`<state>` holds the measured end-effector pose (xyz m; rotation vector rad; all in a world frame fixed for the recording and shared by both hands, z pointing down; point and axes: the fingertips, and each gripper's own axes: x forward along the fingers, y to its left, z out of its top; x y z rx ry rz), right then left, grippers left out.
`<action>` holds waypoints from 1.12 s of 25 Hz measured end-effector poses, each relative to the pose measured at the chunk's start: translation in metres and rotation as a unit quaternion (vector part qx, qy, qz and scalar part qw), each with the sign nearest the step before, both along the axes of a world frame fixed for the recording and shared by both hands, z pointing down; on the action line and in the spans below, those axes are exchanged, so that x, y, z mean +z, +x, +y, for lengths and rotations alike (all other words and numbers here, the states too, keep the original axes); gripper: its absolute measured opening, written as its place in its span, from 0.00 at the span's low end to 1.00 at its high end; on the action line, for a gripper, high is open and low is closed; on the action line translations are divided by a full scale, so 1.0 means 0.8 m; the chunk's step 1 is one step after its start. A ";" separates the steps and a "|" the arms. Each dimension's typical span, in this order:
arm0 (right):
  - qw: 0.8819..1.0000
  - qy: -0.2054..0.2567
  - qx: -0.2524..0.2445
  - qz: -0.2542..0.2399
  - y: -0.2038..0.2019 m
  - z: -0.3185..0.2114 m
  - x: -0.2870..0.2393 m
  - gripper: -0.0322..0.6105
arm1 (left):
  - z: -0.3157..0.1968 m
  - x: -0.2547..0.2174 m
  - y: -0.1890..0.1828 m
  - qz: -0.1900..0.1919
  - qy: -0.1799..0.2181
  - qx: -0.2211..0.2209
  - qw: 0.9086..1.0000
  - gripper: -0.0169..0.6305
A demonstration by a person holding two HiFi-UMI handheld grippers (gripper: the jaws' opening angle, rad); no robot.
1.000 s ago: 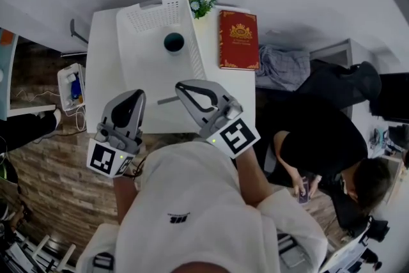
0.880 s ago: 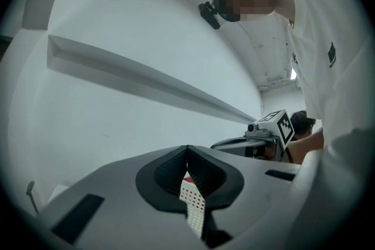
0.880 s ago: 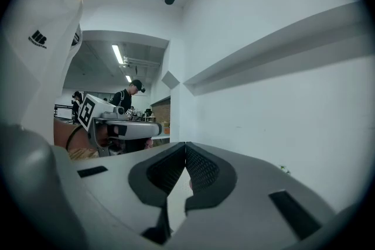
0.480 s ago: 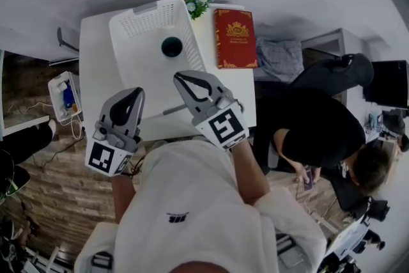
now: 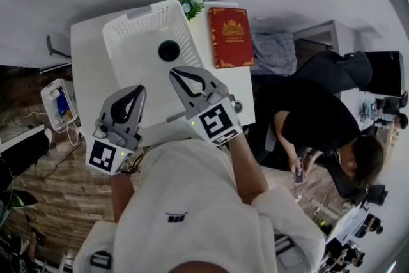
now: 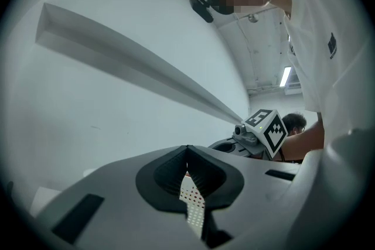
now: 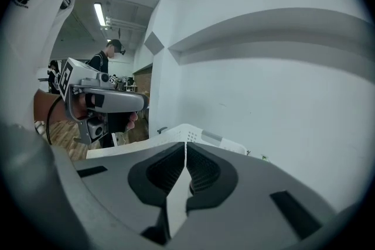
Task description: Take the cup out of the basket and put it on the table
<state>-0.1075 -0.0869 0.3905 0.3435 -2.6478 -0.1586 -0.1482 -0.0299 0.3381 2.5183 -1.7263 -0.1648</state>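
1. We see the cup [image 5: 169, 50], small and dark, apparently mouth up, inside the white basket [image 5: 128, 25] on the table [image 5: 84, 67].
2. The left claw [image 5: 139, 91] and the right claw [image 5: 174, 73] hover at the basket's near side, apart from the cup, each pinched together on nothing.
3. We judge the cup light, stiff, likely smooth and breakable. The right claw must widen first, then pinch the cup's wall at the rim.
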 end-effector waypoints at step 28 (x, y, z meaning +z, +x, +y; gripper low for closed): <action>0.974 0.018 -0.057 0.218 -0.035 -0.037 0.129 0.17 | -0.011 0.021 -0.013 0.006 -0.030 -0.010 0.999 0.04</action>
